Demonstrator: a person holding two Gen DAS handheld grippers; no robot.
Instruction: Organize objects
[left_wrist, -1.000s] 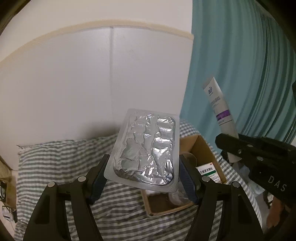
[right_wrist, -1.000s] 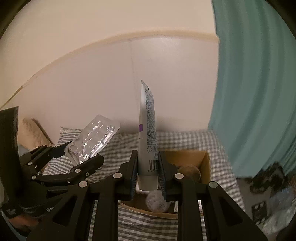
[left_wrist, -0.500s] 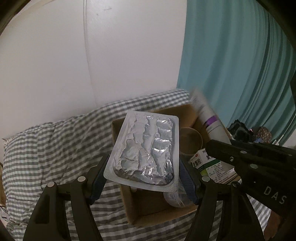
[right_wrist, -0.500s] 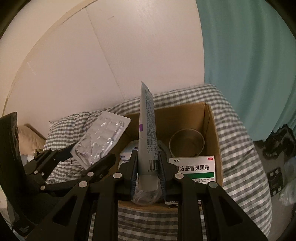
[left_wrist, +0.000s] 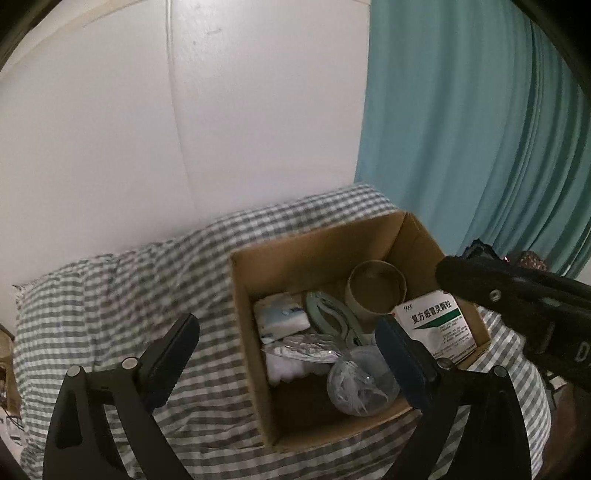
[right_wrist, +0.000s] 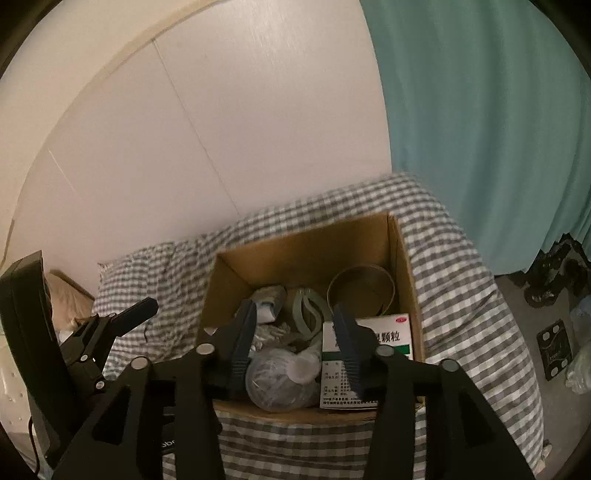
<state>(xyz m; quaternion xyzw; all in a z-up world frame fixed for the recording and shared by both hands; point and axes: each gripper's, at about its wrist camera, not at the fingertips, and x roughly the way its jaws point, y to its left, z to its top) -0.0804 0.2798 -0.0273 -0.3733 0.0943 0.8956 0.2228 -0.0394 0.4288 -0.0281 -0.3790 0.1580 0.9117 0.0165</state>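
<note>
Left gripper (left_wrist: 286, 354): jaws wide apart, nothing between them, held above the left wall of the brown cardboard box (left_wrist: 243, 295).

The box sits on the grey-and-white checked bedcover (left_wrist: 110, 295), toward its right end.

Contents, left to right:
- Along the left wall, a white-and-blue soft packet (left_wrist: 282, 319), with the silver foil blister sheet (left_wrist: 303, 349) lying flat below it.
- At centre, pale green plastic loops (left_wrist: 332, 314) and a clear round plastic container (left_wrist: 360, 384) against the near wall.
- In the far right corner, a brown cardboard ring (left_wrist: 376, 288).
- Along the right wall, a white-and-green medicine carton (left_wrist: 436, 328).

Right gripper (right_wrist: 293, 349): jaws apart, empty, over the near wall – the clear container shows between its fingers.

Risks, as judged:
- The box is nearly full – a lowered finger could catch the foil sheet or tip the container.
- The soft bedcover may let the box shift if a wall is knocked.

Room: open bedcover to the left of the box, little to its right, where the teal curtain (left_wrist: 480, 129) hangs.
</note>
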